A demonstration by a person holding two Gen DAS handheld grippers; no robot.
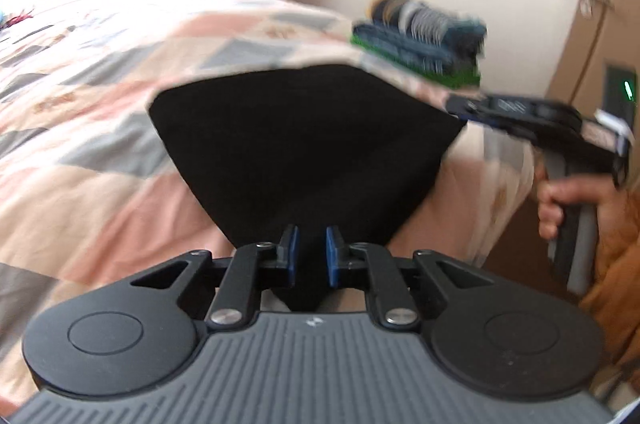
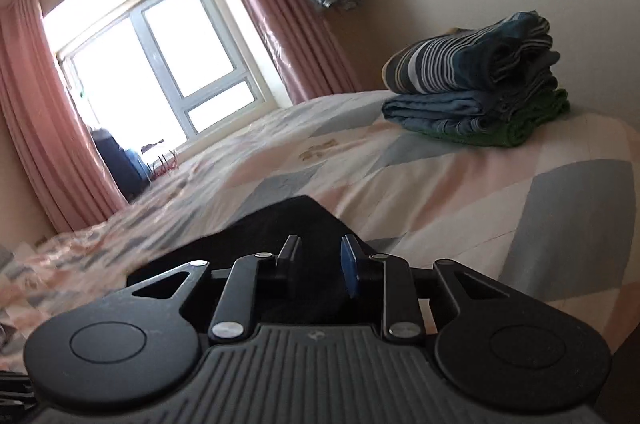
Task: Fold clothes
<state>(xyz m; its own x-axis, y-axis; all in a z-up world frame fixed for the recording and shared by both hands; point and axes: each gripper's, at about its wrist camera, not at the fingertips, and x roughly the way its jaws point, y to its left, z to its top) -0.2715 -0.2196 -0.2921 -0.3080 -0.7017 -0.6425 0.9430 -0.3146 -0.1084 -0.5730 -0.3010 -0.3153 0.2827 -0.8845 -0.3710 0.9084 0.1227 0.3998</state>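
On the patchwork quilt (image 1: pixel 92 127): black garment (image 1: pixel 296 143) stretched between both tools. Left gripper (image 1: pixel 311 256) pinches its near corner; right gripper (image 2: pixel 320 264) grips the other corner, level, hand (image 1: pixel 560 207) fisted around handle. Folded clothes stack (image 2: pixel 476 91) sits beyond.

Left gripper (image 1: pixel 311 256) clamps black garment (image 1: pixel 304 143) corner between blue pads; cloth spreads over patchwork quilt (image 1: pixel 100 95). Right gripper (image 1: pixel 460 105) meets garment's far corner. Folded stack (image 1: pixel 420 43) behind, blurred.
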